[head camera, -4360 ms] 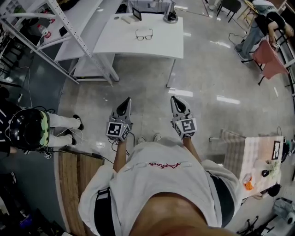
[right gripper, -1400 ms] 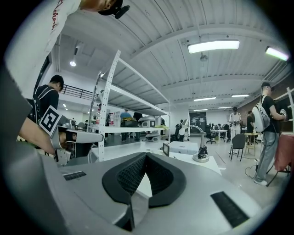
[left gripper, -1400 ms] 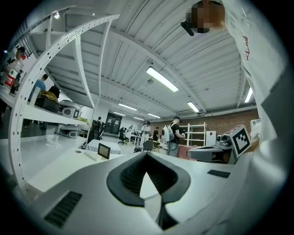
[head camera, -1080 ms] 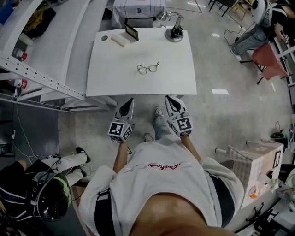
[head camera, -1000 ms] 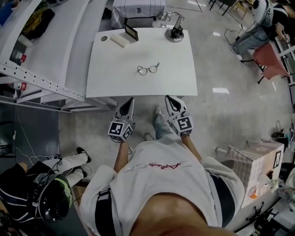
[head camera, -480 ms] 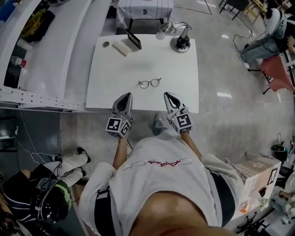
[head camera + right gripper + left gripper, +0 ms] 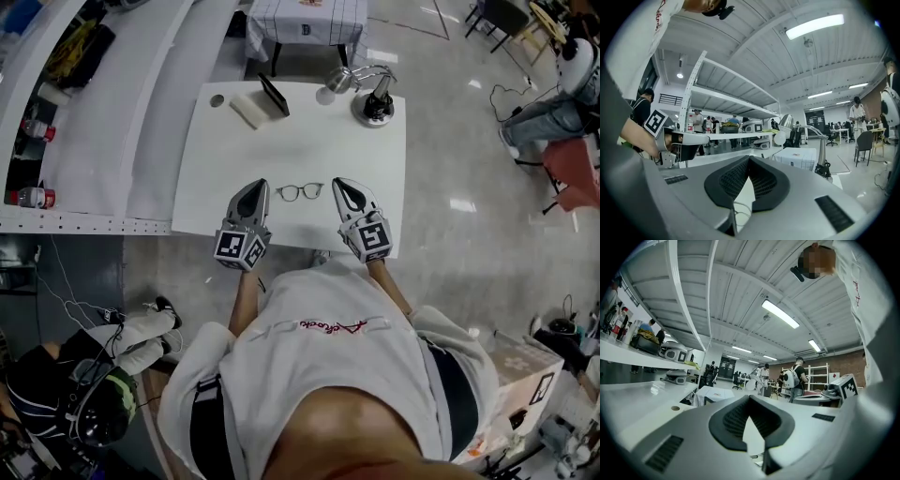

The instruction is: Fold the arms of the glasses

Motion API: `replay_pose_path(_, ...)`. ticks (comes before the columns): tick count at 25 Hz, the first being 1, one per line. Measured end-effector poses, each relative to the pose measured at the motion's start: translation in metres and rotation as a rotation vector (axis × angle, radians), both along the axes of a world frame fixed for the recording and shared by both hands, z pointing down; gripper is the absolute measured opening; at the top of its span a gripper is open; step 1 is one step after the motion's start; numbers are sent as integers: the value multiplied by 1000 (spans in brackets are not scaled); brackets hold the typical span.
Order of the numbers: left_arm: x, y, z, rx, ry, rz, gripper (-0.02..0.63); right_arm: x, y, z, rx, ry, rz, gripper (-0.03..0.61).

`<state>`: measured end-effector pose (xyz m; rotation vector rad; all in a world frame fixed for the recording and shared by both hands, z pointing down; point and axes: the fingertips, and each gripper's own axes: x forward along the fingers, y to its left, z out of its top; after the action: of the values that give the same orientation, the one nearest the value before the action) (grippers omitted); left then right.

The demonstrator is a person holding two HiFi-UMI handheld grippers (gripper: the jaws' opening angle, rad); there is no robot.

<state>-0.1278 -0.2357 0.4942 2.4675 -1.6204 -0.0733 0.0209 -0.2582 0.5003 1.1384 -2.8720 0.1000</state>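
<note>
Dark-rimmed glasses are lying crosswise between my left claw and right claw; I am holding both closed, empty.

Your surface is plain white; the glasses on it have thin dark frames. Your left gripper and right gripper are grey, their cubes patterned with black-and-white squares.

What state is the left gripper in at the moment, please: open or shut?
Shut. In its own view the left gripper has its two dark pads meeting at the tips, with nothing held between them.
</note>
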Motion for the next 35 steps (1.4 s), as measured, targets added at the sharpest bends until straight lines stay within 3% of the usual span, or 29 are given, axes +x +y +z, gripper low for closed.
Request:
replay_pose_path(15,-22,-9,14,-67,-21,-51,-3,4,-23,28,-63,-6,8,21)
replay_pose_path(29,-28,20,71,-214,7,38,-3,-1,12,71,-192,61,69,23)
replay_pose_path(35,-14,25,86,-230,-6,89,-3,-1,24,84,-225,66,65,23)
